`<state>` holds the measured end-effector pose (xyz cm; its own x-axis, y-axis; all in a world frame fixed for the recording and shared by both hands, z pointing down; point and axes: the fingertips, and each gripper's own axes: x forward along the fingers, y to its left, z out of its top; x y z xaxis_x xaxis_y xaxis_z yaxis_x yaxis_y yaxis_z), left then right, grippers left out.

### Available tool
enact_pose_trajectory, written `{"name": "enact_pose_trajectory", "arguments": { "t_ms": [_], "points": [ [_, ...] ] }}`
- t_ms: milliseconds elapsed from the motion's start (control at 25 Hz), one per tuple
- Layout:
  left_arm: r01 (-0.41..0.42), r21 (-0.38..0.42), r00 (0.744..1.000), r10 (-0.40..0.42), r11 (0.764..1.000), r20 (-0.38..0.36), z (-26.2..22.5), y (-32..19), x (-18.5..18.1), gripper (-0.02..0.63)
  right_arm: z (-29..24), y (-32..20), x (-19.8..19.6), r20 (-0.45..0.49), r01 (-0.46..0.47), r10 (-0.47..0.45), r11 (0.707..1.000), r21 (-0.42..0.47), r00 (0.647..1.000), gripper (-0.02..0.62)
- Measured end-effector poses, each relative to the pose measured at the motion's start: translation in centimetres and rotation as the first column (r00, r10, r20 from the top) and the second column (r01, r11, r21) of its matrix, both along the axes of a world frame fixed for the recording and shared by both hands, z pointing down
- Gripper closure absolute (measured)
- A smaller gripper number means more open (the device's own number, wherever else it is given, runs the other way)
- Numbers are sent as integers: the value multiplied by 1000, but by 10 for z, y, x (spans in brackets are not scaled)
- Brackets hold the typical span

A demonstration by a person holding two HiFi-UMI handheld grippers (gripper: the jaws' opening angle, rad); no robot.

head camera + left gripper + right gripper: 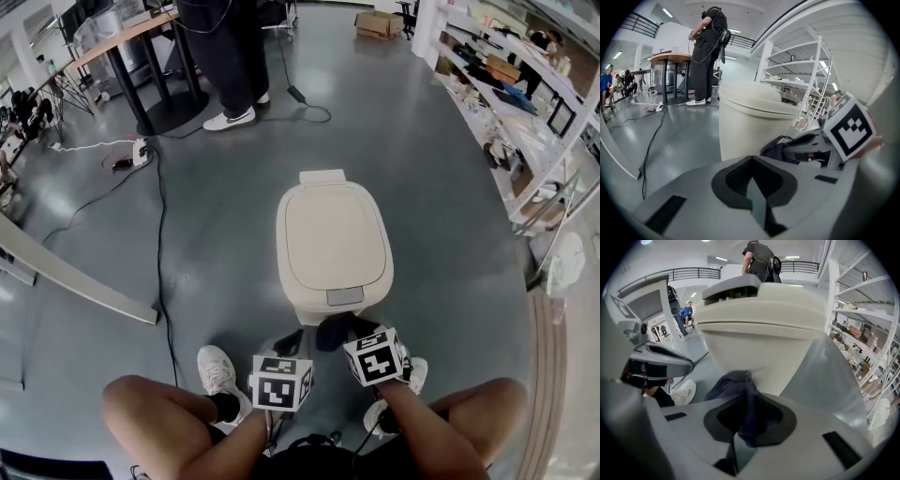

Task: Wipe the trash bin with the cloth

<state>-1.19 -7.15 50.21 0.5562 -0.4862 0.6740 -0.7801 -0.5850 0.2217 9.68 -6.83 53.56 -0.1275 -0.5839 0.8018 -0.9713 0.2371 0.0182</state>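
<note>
A cream trash bin [333,246] with a shut lid stands on the grey floor right before my knees. My right gripper [336,330] is shut on a dark blue cloth [740,390], and the cloth presses against the bin's [759,338] front wall near its base. My left gripper [289,341] hangs beside it, shut with nothing between its jaws, a little off the bin's [752,122] left front side. In the left gripper view the cloth [780,151] and the right gripper show at the right.
A black cable [159,244] runs along the floor at the left, past a power strip [141,150]. A person in dark clothes [230,56] stands by a table behind the bin. White shelving [525,103] lines the right side. My white shoes [217,370] rest below.
</note>
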Motion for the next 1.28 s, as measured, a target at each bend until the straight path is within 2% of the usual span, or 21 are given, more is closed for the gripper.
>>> {"name": "enact_pose_trajectory", "arguments": {
  "t_ms": [280, 440, 720, 1280],
  "points": [
    [-9, -11, 1000, 9, 1000, 8, 4, -8, 17, 606, 11, -3, 30, -18, 15, -16, 999, -46, 1000, 545],
    [24, -33, 1000, -24, 999, 16, 12, -16, 16, 606, 20, -1, 46, -34, 22, -24, 997, -74, 999, 545],
    [34, -36, 998, -33, 999, 46, 24, -13, 17, 606, 20, -6, 78, -39, -12, 10, 999, -50, 999, 545],
    [16, -15, 999, -15, 1000, 35, 17, -7, 9, 606, 16, 24, 76, -57, -14, 13, 1000, -18, 998, 545]
  ]
}}
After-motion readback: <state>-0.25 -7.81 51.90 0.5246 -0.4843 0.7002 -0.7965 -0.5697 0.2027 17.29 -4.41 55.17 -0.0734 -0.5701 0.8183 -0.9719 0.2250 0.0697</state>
